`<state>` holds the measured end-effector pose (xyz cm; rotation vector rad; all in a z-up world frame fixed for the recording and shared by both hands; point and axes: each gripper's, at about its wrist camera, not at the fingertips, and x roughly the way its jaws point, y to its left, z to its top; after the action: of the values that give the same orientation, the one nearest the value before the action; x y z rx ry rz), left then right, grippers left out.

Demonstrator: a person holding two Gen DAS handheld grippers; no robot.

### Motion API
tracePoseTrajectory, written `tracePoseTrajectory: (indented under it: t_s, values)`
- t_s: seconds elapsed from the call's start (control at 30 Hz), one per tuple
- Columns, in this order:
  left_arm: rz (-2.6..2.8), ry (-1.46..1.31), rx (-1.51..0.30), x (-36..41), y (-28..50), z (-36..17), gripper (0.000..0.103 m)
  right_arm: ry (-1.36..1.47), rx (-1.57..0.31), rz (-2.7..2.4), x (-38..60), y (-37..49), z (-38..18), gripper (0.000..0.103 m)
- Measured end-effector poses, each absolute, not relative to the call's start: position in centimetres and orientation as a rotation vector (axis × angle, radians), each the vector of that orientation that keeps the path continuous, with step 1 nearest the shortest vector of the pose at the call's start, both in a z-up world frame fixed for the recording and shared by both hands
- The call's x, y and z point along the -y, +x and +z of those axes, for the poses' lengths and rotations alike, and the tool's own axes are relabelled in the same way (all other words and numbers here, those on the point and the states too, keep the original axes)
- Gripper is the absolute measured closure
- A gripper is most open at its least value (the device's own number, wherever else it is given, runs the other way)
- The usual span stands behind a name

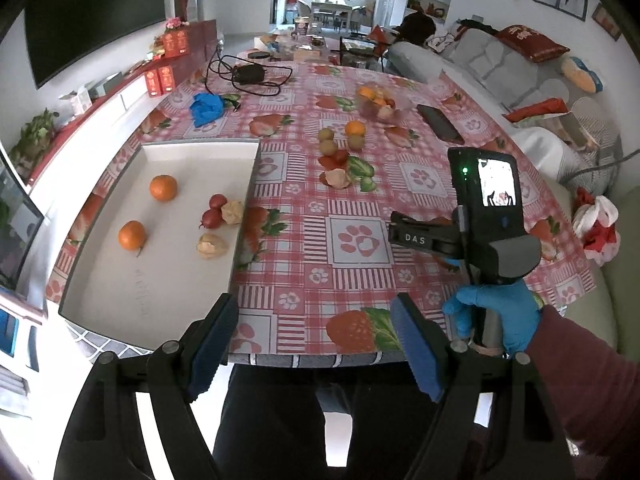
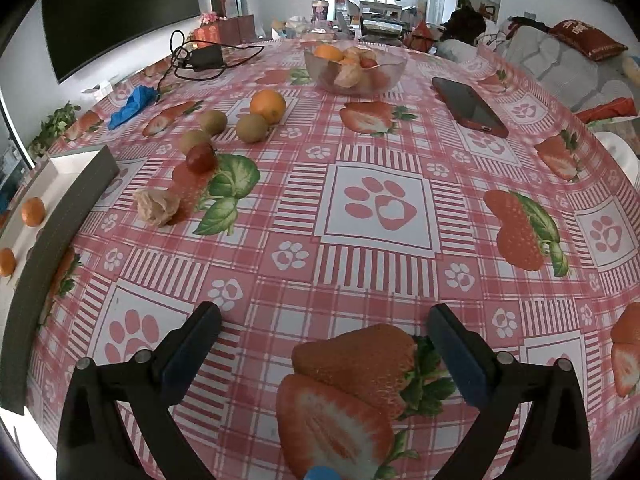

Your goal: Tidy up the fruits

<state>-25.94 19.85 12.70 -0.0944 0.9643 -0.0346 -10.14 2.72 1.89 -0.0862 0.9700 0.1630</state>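
Observation:
A white tray at the table's left holds two oranges, two red fruits and two husked physalis. Loose on the cloth beyond lie an orange, three kiwis, a red fruit and a physalis. A glass bowl with more fruit stands farther back. My left gripper hangs open and empty over the table's front edge, right of the tray's near corner. My right gripper stands wide open above bare cloth, nothing between its fingers.
A dark phone lies right of the bowl. A blue cloth and a charger with its cable sit at the far left. A blue-gloved hand holds the right gripper's handle. A sofa borders the table's right side.

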Motion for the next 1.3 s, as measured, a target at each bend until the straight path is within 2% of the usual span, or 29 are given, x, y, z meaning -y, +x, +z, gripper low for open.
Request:
tracePoseTrajectory:
  t_s: [0.87,1.3]
  values:
    - [-0.033,-0.092,-0.972,-20.4,-25.6,12.3,0.022,-0.084,-0.965,0.162,-2.7,-10.2,1.9,0.0]
    - [0.158,-0.043,-0.839,-30.3,-22.5,19.3,0.021,-0.084,-0.965,0.161,-2.7,-10.3,1.9,0.0]
